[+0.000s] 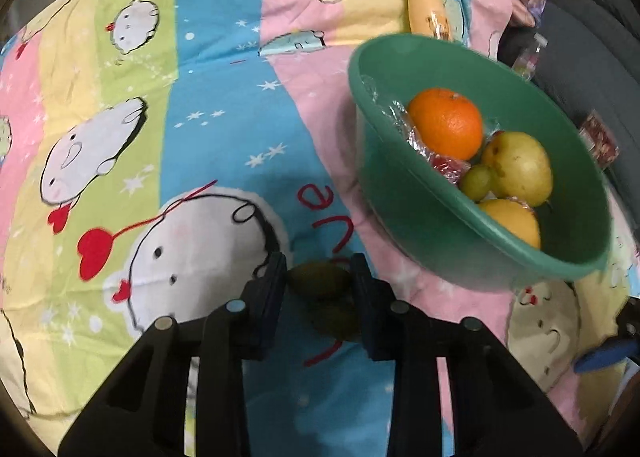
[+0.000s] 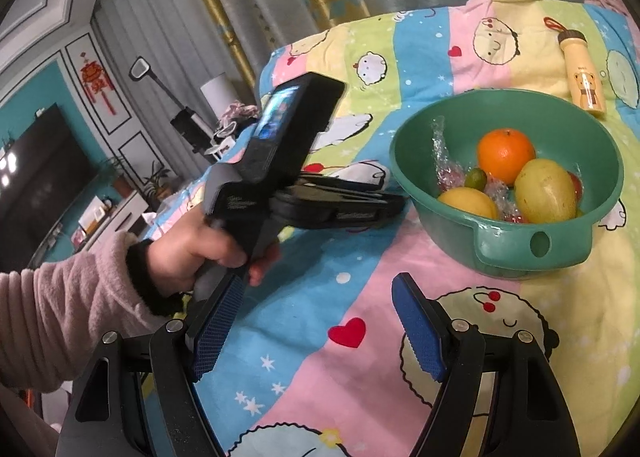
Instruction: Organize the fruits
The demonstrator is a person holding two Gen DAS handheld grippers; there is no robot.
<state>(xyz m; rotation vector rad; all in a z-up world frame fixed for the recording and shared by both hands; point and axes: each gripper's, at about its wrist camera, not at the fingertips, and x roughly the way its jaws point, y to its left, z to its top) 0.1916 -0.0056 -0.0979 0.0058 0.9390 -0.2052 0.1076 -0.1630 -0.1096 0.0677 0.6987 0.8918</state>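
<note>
A green bowl (image 1: 476,233) (image 2: 592,145) sits on the cartoon-print cloth. It holds an orange (image 1: 446,123) (image 2: 505,150), a yellow-green pear (image 1: 518,168) (image 2: 545,190), a lemon (image 1: 516,223) (image 2: 468,202), a small green fruit (image 1: 475,181) (image 2: 475,178) and crinkled plastic wrap. My left gripper (image 1: 319,281) is shut on a dark green fruit (image 1: 319,280), left of and below the bowl. A second dark green fruit (image 1: 336,323) lies under it. My right gripper (image 2: 316,333) is open and empty, in front of the bowl.
A yellow bottle (image 1: 428,9) (image 2: 582,75) with a brown cap lies on the cloth behind the bowl. A hand holds the left gripper's body (image 2: 280,161) left of the bowl. A dark chair (image 1: 588,37) stands at the right. A room with a television (image 2: 40,173) lies beyond.
</note>
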